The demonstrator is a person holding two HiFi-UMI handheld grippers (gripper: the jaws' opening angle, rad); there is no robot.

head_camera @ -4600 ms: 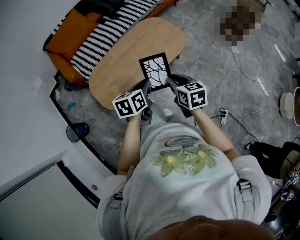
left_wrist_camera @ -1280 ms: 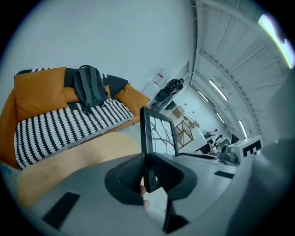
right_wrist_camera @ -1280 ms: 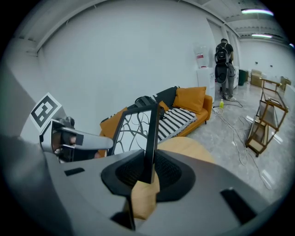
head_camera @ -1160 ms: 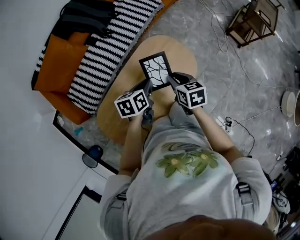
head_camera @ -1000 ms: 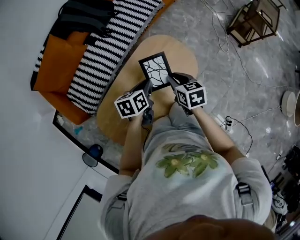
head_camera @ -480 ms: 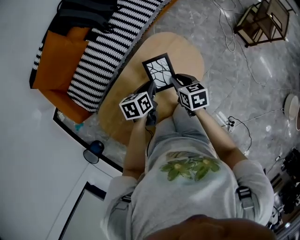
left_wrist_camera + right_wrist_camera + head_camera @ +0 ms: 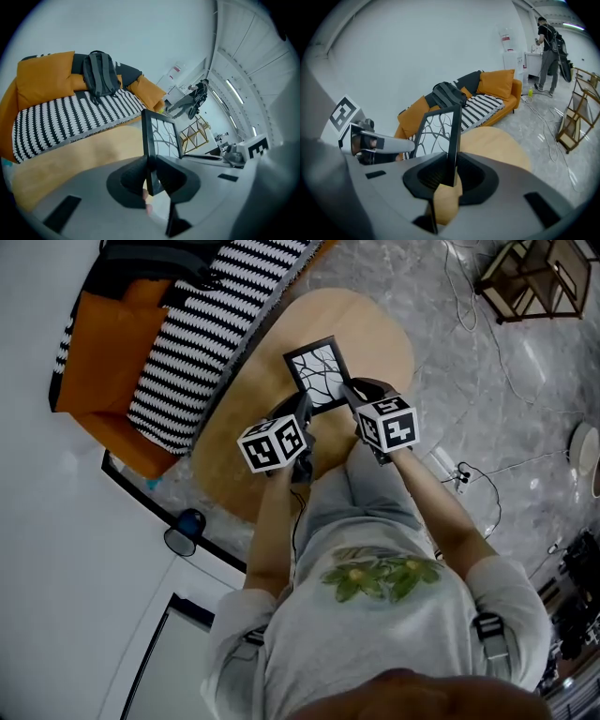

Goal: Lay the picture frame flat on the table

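Both tools grip the picture frame over the table.

The left tool (image 7: 151, 163) has its jaws closed partway on the left edge of the black picture frame (image 7: 315, 372), pads pressing the rim near its bottom corner. The right tool (image 7: 451, 164) clamps the opposite edge in the same way, near the other bottom corner. The frame stands upright between them with its branch print facing the person, over the near part of the oval wooden table (image 7: 380, 326). Whether its lower edge touches the tabletop cannot be told. An orange sofa (image 7: 101, 357) with a striped cover (image 7: 202, 329) stands just beyond the table.
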